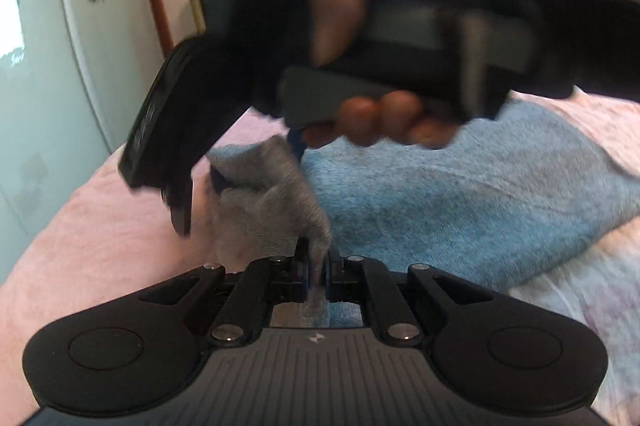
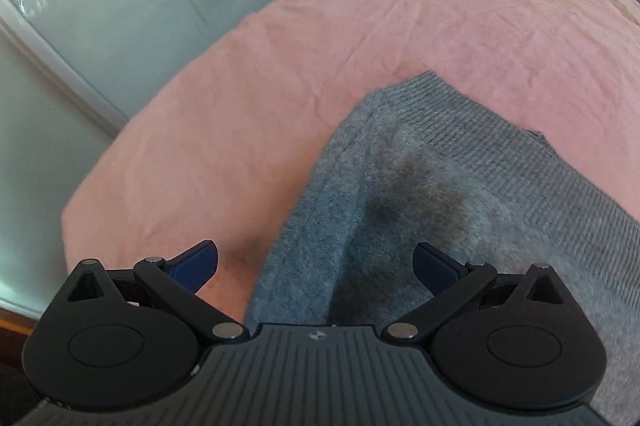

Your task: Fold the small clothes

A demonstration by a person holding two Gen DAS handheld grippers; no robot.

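Grey sock [image 2: 400,186]: a soft knit piece with a ribbed band along its far and right-hand edge and a fuzzy, brushed face nearer the camera; a darker smudge sits in the middle of that face. In the right wrist view it lies on the pink sheet, its long axis running from the near edge of the picture away and slightly right, the rounded end pointing away.

Left gripper [image 1: 318,266]: jaws pressed together, pinching a fold of the grey sock, which rises from the pinch in a crumpled peak.

Right gripper [image 2: 316,266]: jaws spread wide with blue pads, nothing pressed between them; the sock lies below, its left edge between the two fingers, and the right pad hangs over the knit.

Right gripper seen from the left wrist [image 1: 176,202]: blurred, a black body tilted down towards the peak of the sock, held by a hand [image 1: 384,122] whose fingertips curl round the grip.

Blue towel [image 1: 460,202]: a nubbly terry cloth, lying flat and rumpled just behind and right of the raised sock.

Pink sheet [image 2: 360,38]: a thin, creased fabric stretched over a rounded soft surface.

Background: a pale, smooth panel [image 2: 120,6] beyond the sheet's edge.

Containers: none in view.
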